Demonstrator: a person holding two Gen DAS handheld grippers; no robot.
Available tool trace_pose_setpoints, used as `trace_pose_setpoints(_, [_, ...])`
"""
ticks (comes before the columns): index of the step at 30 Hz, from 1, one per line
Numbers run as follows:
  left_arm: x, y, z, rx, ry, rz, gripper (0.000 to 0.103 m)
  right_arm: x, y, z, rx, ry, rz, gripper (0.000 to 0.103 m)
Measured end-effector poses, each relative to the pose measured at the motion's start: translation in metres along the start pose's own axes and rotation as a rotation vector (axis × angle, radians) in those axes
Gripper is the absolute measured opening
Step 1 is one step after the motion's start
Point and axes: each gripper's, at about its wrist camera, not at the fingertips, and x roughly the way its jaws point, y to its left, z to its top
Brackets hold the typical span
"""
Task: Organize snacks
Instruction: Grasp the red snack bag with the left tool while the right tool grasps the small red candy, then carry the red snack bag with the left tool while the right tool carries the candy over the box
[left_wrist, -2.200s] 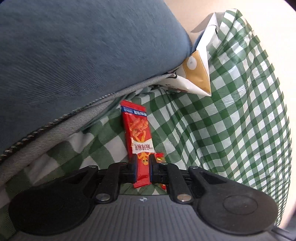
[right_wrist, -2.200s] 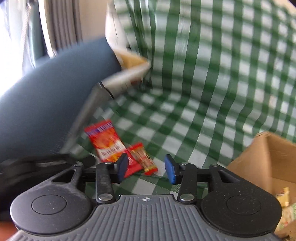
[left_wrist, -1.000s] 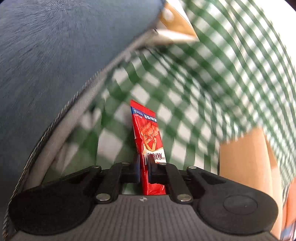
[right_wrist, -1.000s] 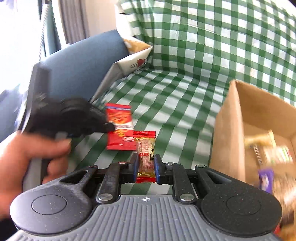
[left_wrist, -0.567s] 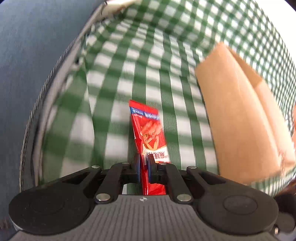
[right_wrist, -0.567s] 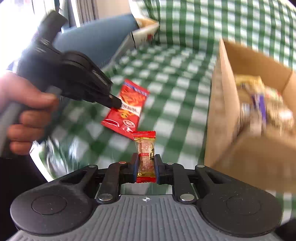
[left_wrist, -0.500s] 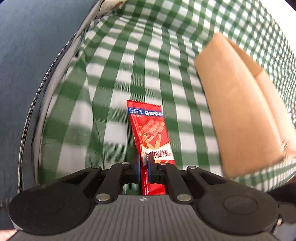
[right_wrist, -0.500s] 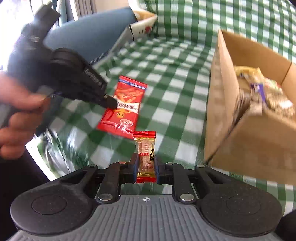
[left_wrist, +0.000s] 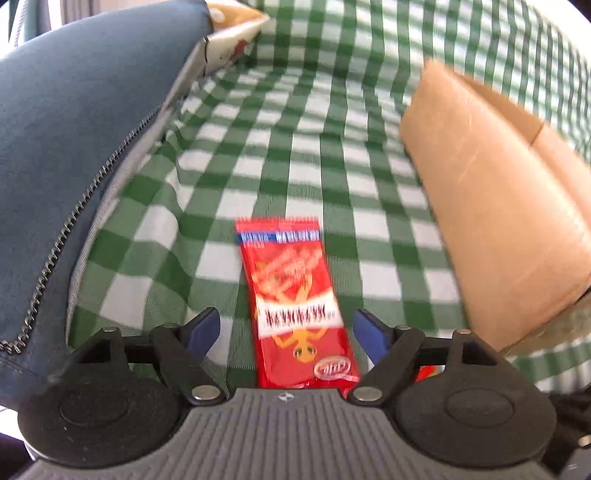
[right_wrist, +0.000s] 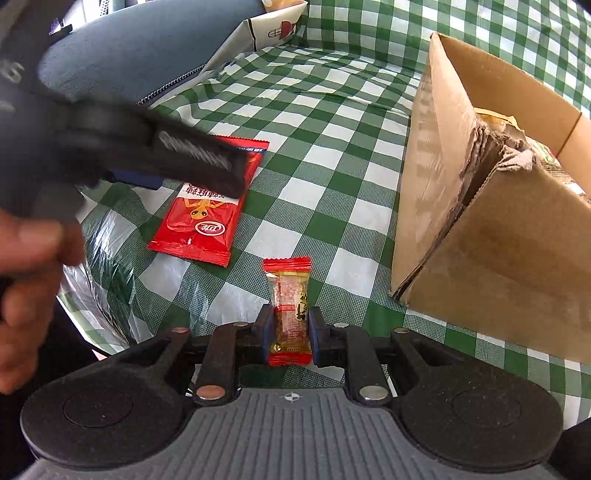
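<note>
Released since half a second ago: left claw (left_wrist: 286, 332), then pinched on the red snack packet (left_wrist: 295, 306), now spread wide, with the packet lying flat on the green-checked table (left_wrist: 266, 166) between and ahead of the blue fingertips (left_wrist: 203, 330). Unchanged on the right: right claw (right_wrist: 288, 332) pressed onto the small candy bar (right_wrist: 289, 306), held upright just ahead of the palm.

Probably the set-down step for the red packet, the candy's turn next. Calls for lowering the right claw to a free patch of cloth, perhaps beside the packet off to its left, then parting the pads; whether the open cardboard box (right_wrist: 498, 206) to its right is the real goal cannot be told.

Packet: flat, glossy foil, crimped ends, slippery. Candy: clear crinkly wrap with red ends, narrow and stiff. Cloth: shiny plastic-coated, creased. Box: matte corrugated board, torn flap. Far left of the left claw, a blue fabric cushion (left_wrist: 74, 110) with zip.
</note>
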Motion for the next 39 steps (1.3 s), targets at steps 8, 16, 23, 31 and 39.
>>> trace_pose_setpoints(8, [0.005,-0.016,-0.004,0.096,-0.011,0.051,0.075,-0.006,0.001,-0.003,-0.044,0.009,0.014,0.02])
trace_pose_setpoints(16, [0.0,-0.012,-0.002,0.076,-0.058,0.06,0.052,-0.011,0.003,-0.003,-0.05,-0.025,0.005,0.02])
trace_pose_setpoints(23, [-0.002,-0.002,0.002,0.016,-0.053,0.037,0.052,-0.008,0.0,-0.003,-0.045,-0.014,-0.003,0.02])
trace_pose_setpoints(31, [-0.002,0.003,0.004,-0.024,-0.06,0.013,0.052,-0.011,0.001,-0.002,-0.034,-0.03,0.001,0.02])
trace_pose_setpoints(39, [-0.016,0.01,0.006,-0.084,-0.143,-0.027,0.052,-0.036,0.002,0.004,-0.051,-0.16,0.033,0.019])
